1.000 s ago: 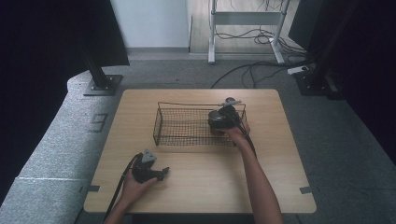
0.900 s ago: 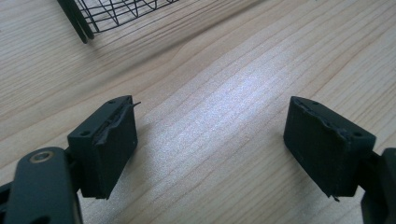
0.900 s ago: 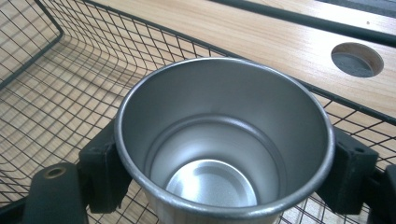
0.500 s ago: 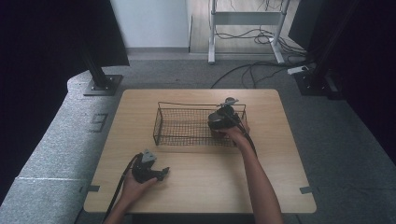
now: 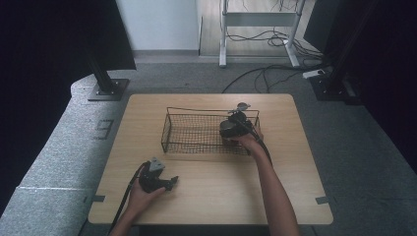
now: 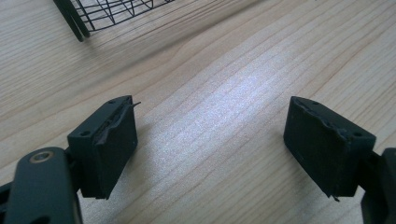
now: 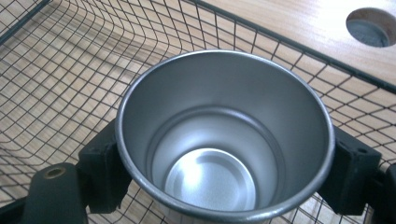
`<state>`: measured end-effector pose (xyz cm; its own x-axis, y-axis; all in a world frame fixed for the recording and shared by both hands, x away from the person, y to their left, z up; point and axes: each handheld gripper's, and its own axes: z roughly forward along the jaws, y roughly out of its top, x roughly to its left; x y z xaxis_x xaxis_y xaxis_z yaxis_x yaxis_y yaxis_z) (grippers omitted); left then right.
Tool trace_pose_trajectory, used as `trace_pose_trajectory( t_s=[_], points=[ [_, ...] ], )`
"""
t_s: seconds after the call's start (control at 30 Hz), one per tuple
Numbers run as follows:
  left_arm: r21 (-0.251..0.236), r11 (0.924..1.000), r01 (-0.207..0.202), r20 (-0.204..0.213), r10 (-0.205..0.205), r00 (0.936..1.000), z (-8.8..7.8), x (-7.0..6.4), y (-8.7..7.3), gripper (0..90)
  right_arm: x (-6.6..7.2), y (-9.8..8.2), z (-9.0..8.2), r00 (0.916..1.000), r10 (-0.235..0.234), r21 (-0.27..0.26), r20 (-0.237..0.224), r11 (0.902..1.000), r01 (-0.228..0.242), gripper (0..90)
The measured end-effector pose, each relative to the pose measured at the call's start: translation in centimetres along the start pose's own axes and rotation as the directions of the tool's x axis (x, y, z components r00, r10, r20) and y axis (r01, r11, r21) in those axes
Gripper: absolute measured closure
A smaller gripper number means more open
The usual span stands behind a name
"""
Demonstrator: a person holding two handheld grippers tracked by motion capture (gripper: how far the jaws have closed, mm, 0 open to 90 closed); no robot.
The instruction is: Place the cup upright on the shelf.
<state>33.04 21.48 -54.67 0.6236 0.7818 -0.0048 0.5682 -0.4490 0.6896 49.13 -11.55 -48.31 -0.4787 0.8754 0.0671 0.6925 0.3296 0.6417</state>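
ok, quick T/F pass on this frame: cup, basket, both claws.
1. The metal cup sits upright inside the wire basket. True.
2. The right claw has a pad on each side of the cup. True; its jaws have just been opening a little.
3. The left claw holds a cup. False: its jaws stand wide apart over bare table, with nothing between them.
4. The cup is full of liquid. False: it is empty, its shiny bottom showing.
5. The basket stands on the floor. False: it stands on the wooden table.
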Motion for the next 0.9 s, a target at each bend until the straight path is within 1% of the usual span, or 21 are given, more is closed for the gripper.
trace_pose_trajectory(
  t_s=[0.07,0.13,0.37,0.43,0.53,0.67,0.73,0.8,0.9],
  points=[
    [0.000,1.0000,0.000,0.000,0.000,1.0000,0.0,0.0,0.0,17.4,-0.1,-0.1,-0.1,0.9999,0.008,0.010,-0.007,0.9999,-0.008,17.1],
    [0.000,1.0000,0.000,0.000,0.000,1.0000,0.0,0.0,0.0,17.4,-0.1,-0.2,-0.2,1.0000,0.006,0.015,-0.008,0.9999,-0.006,17.1],
    [0.000,1.0000,0.000,0.000,0.000,1.0000,0.0,0.0,0.0,17.4,0.1,-0.4,-0.4,0.9999,-0.010,0.036,0.001,0.9993,0.010,13.4],
    [0.000,1.0000,0.000,0.000,0.000,1.0000,0.0,0.0,0.0,17.4,0.2,-0.4,-0.5,0.9998,-0.011,0.035,-0.017,0.9993,0.012,13.0],
    [0.000,1.0000,0.000,0.000,0.000,1.0000,0.0,0.0,0.0,17.3,0.3,-0.5,-0.6,0.9998,-0.021,0.039,-0.007,0.9990,0.021,12.4],
    [0.000,1.0000,0.000,0.000,0.000,1.0000,0.0,0.0,0.0,17.3,0.3,-0.5,-0.7,0.9999,-0.009,0.024,-0.013,0.9997,0.010,11.1],
    [0.000,1.0000,0.000,0.000,0.000,1.0000,0.0,0.0,0.0,17.4,0.3,-0.6,-1.0,0.9997,-0.007,-0.003,-0.022,1.0000,0.007,11.2],
    [0.000,1.0000,0.000,0.000,0.000,1.0000,0.0,0.0,0.0,17.3,0.3,-0.6,-1.3,0.9995,-0.011,-0.018,-0.029,0.9998,0.011,11.0],
    [0.000,1.0000,0.000,0.000,0.000,1.0000,0.0,0.0,0.0,17.3,0.3,-0.5,-1.5,0.9996,-0.006,-0.026,-0.029,0.9996,0.005,11.1]
  ],
)
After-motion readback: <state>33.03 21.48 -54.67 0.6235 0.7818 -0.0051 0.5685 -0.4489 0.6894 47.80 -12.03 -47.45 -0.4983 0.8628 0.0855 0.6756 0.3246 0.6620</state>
